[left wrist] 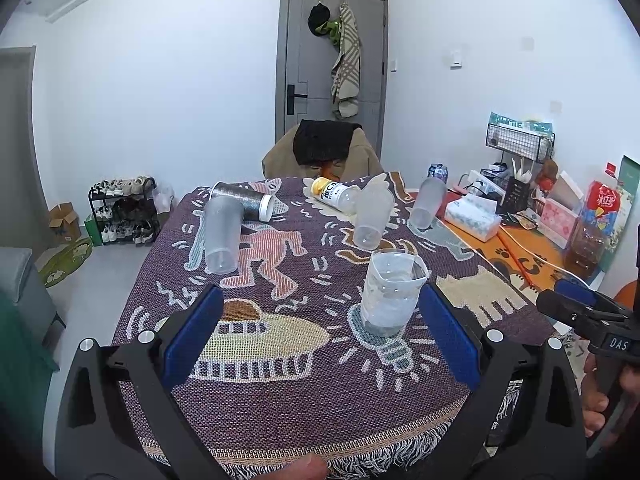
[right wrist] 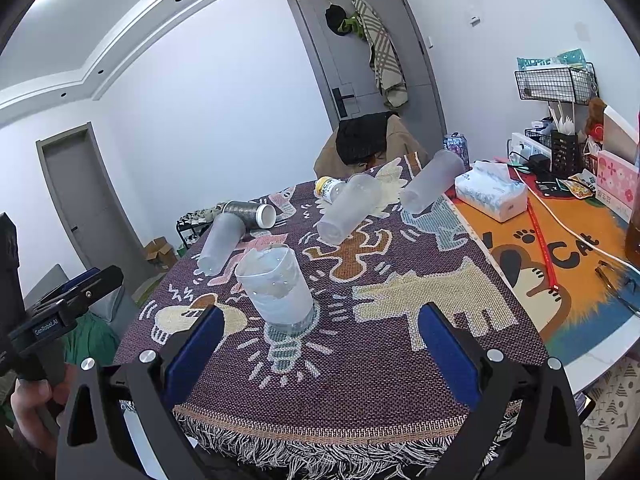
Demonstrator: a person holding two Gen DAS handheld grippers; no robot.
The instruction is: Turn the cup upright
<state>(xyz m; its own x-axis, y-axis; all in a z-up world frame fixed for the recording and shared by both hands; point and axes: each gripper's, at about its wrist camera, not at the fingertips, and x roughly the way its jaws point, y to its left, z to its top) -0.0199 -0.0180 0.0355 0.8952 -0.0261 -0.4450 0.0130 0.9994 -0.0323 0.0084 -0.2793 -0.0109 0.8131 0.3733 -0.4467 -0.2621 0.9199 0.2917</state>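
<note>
A clear plastic cup (left wrist: 390, 292) stands upright on the patterned cloth (left wrist: 280, 360), just ahead of my open left gripper (left wrist: 320, 332) near its right finger; it also shows in the right wrist view (right wrist: 280, 284). Three frosted cups lie on their sides farther back: one on the left (left wrist: 222, 236) (right wrist: 220, 242), one in the middle (left wrist: 372, 216) (right wrist: 350, 208), one on the right (left wrist: 428, 202) (right wrist: 432, 182). My right gripper (right wrist: 320, 340) is open and empty over the near cloth, with the upright cup ahead of its left finger.
A glittery tumbler (left wrist: 246, 200) and a yellow-capped bottle (left wrist: 334, 194) lie at the back. A tissue pack (right wrist: 492, 194), wire basket (right wrist: 556, 84), can (right wrist: 456, 146) and cables sit on the orange mat (right wrist: 568, 248) to the right. A chair (left wrist: 324, 152) stands behind the table.
</note>
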